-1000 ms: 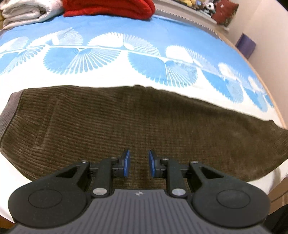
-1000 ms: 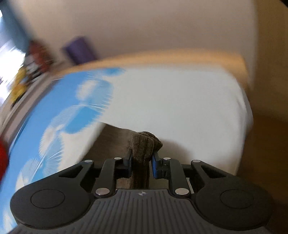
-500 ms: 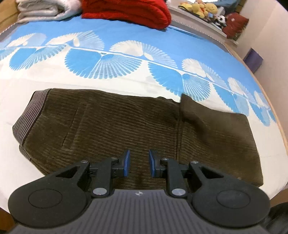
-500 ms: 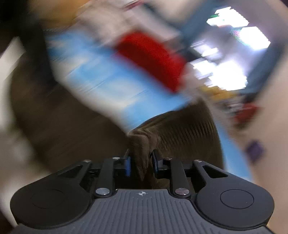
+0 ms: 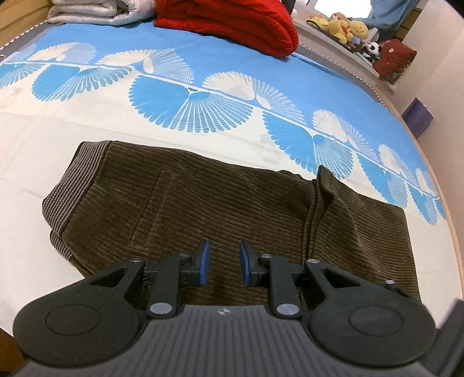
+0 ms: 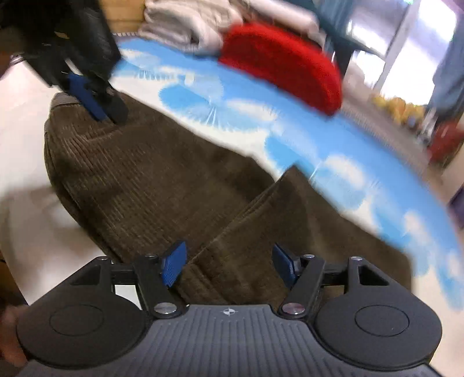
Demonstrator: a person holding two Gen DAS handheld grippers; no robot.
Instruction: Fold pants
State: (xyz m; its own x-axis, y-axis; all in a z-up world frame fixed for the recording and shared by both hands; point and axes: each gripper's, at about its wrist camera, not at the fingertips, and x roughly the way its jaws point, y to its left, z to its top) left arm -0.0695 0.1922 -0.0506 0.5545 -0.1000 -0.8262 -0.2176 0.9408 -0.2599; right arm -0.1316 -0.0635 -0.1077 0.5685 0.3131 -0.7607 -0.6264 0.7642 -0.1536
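Brown corduroy pants lying folded over on a bed, both grippers above them.

Left wrist view: left gripper (image 5: 222, 266) over the near edge of the pants (image 5: 179, 208), jaws a little apart, nothing between them; striped waistband at left, a doubled-over leg lying on top at right; bed sheet (image 5: 188, 104) with blue fan print beyond; red blanket (image 5: 232, 23) and grey folded bedding (image 5: 95, 11) at the far end; soft toys (image 5: 345, 27) on a ledge. Right wrist view, blurred: right gripper (image 6: 229, 264) with jaws opening, the folded leg edge lying loose between them, pads not pressing; left gripper's blue pads (image 6: 87, 95) over the far end of the pants.
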